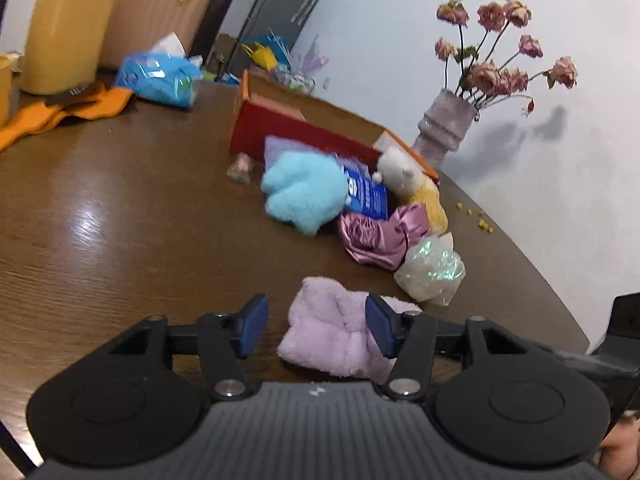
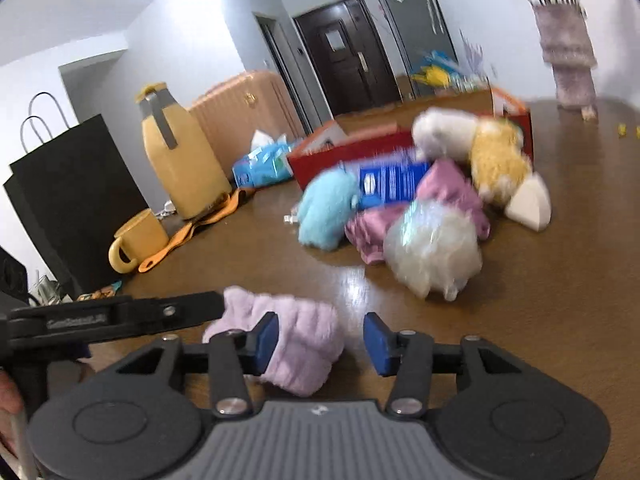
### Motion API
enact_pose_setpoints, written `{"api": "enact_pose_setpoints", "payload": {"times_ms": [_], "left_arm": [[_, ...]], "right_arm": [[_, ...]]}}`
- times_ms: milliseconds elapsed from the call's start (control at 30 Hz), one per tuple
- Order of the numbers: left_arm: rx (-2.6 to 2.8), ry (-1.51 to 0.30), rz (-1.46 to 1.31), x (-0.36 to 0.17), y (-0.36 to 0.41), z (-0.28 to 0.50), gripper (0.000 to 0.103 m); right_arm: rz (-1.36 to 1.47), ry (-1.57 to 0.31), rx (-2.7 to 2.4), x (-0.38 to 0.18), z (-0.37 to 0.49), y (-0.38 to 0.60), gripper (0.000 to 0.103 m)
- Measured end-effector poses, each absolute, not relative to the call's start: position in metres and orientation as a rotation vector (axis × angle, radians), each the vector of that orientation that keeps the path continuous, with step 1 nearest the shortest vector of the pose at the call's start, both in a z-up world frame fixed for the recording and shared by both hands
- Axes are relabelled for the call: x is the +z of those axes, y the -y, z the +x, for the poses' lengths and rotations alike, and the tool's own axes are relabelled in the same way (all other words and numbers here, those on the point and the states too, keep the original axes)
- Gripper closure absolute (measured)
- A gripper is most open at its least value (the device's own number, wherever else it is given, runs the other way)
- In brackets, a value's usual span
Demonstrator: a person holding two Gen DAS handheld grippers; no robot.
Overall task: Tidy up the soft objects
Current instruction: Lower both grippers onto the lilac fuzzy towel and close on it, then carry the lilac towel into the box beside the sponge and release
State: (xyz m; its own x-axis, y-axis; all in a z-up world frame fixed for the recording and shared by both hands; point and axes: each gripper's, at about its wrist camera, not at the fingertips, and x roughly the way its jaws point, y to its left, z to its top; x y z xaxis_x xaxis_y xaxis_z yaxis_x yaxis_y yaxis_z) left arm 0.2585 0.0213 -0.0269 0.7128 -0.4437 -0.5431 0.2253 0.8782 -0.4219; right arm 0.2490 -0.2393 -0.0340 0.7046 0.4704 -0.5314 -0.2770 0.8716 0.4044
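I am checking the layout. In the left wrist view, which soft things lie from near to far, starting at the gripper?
left gripper → lilac towel → clear crinkly bag → pink satin cloth → blue plush → red box

Bright, even indoor light; glare patches on the table; right wrist view motion-blurred; fisheye edges curve and darken.

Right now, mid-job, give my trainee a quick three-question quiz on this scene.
1. True or false: both grippers, left gripper and right gripper, are open.
2. Which soft item lies between both grippers' fingers?
A. lilac fleece cloth
B. blue plush
C. satin cloth
3. Fill in: the red box sits on the ____.

Key: 1 true; 2 A; 3 table.
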Motion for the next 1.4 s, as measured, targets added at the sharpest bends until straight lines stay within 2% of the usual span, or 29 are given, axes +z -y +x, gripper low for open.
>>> {"api": "enact_pose_setpoints", "payload": {"times_ms": [67,300,367,533,733,800,900,1033,1167,1267,1300,1333,1400], "left_arm": [[-0.382,-0.728,-0.352,-0.034,-0.02,0.266,0.075],[-0.376,-0.741,-0.379,-0.046,-0.022,0.273,0.075],[-0.379,-0.735,-0.37,-0.046,-0.021,0.273,0.076],[-0.397,-0.728,-0.356,-0.042,-0.018,0.272,0.084],[-0.501,-0.614,-0.361,0.004,-0.011,0.291,0.086],[-0.546,-0.567,-0.365,0.033,-0.004,0.322,0.086],[-0.575,-0.591,-0.364,0.073,0.015,0.403,0.086],[-0.541,-0.677,-0.301,0.09,0.052,0.525,0.086],[-0.475,-0.829,-0.32,0.057,0.075,0.648,0.086],[-0.391,-0.916,-0.32,0.021,0.086,0.701,0.085],[-0.378,-0.929,-0.289,0.012,0.091,0.71,0.083],[-0.339,-0.947,-0.245,0.004,0.097,0.718,0.072],[-0.336,-0.93,-0.203,-0.004,0.103,0.718,0.071]], "right_arm": [[0.331,-0.669,0.413,-0.041,0.251,0.236,0.065],[0.324,-0.644,0.39,-0.046,0.253,0.234,0.069],[0.338,-0.643,0.408,-0.046,0.255,0.234,0.076],[0.298,-0.632,0.409,-0.04,0.254,0.23,0.081],[0.335,-0.536,0.443,0.004,0.275,0.253,0.082],[0.302,-0.478,0.452,0.03,0.301,0.262,0.082],[0.24,-0.439,0.442,0.07,0.367,0.277,0.082],[0.175,-0.509,0.43,0.101,0.495,0.288,0.082],[0.178,-0.675,0.371,0.084,0.628,0.291,0.082],[0.194,-0.812,0.331,0.044,0.695,0.292,0.082],[0.188,-0.846,0.325,0.032,0.707,0.29,0.082],[0.185,-0.866,0.323,0.021,0.716,0.287,0.081],[0.183,-0.886,0.302,0.007,0.729,0.287,0.077]]}}
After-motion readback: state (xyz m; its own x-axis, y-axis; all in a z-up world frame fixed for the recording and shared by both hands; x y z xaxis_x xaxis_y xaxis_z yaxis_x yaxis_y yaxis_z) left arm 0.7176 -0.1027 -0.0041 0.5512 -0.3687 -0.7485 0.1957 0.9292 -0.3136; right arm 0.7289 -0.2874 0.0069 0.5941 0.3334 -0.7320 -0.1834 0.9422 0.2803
